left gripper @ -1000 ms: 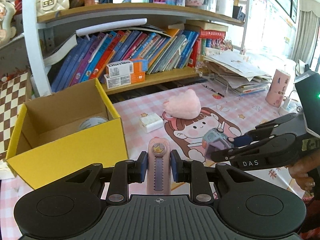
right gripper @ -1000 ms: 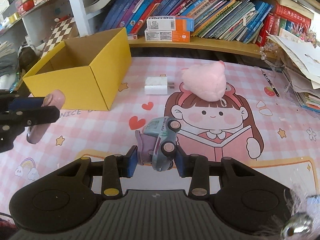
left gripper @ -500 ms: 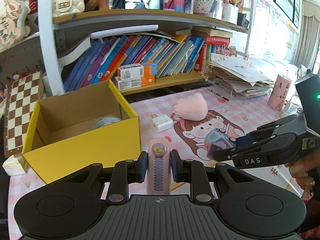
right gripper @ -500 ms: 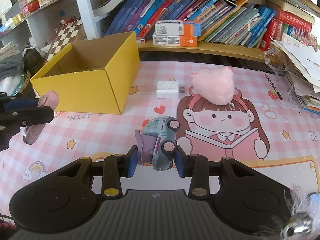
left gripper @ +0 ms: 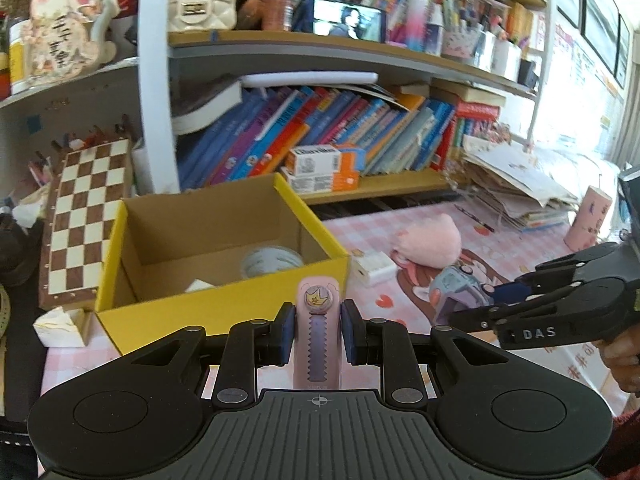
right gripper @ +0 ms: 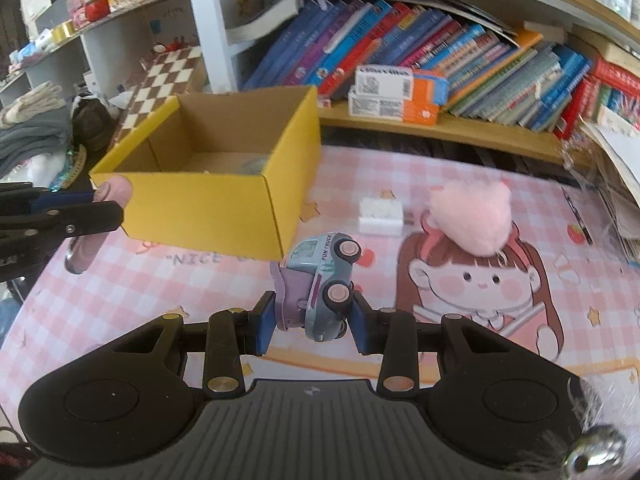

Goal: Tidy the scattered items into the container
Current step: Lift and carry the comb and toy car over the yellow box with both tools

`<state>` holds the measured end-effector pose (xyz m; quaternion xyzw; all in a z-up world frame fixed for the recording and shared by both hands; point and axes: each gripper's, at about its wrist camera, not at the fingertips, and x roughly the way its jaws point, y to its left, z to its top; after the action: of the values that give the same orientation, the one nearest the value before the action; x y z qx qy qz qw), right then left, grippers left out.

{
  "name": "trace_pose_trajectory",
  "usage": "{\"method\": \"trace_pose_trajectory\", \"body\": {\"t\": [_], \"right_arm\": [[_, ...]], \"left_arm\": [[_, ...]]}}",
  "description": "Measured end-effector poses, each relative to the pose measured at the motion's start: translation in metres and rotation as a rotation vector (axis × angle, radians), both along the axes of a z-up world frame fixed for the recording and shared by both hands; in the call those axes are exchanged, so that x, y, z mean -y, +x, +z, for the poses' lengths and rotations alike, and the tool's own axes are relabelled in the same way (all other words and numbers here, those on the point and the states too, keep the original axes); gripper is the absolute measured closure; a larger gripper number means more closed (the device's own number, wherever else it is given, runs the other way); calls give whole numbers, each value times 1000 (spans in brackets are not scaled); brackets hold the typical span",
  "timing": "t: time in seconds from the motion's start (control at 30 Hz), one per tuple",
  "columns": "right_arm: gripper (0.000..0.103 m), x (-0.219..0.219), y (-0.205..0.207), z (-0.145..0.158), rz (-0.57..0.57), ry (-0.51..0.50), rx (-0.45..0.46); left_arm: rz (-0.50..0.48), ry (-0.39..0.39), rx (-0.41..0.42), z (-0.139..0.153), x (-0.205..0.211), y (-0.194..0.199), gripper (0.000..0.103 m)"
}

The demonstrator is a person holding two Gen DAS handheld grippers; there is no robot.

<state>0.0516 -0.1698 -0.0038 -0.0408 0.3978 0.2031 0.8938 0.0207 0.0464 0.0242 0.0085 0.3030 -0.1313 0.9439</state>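
Left wrist view, left gripper [left gripper: 316, 332] pinching pink utility knife [left gripper: 318, 336], right gripper [right gripper: 314, 326] clamping toy truck [right gripper: 326, 286]

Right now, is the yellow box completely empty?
No, the left wrist view shows a roll of tape and a small white item lying inside the yellow box.

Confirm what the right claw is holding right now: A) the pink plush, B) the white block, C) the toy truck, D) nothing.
C: the right claw is shut on the toy truck, lifted off the mat, while the plush and the block lie untouched on it.
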Motion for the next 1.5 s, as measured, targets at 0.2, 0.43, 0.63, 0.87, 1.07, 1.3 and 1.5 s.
{"method": "trace_pose_trajectory", "body": {"t": [0.2,0.43,0.63,0.87,1.07,1.3,1.5], "right_arm": [[67,-18,10,12,46,0,21],[67,-36,24,27,94,-2,55],[67,-49,36,37,124,-3,76],[67,-67,56,43,157,-10,89],[67,-82,72,46,193,-25,103],[67,-98,93,43,233,-42,103],[67,-115,114,39,277,-67,106]], "left_arm": [[29,-12,17,2,-16,10,80],[58,-25,35,6,-32,24,80],[76,-30,52,7,-44,36,80],[82,-26,64,7,-52,53,80],[95,-19,63,3,-61,69,80],[117,-3,54,-3,-73,89,80],[133,24,36,-10,-82,111,80]]}}
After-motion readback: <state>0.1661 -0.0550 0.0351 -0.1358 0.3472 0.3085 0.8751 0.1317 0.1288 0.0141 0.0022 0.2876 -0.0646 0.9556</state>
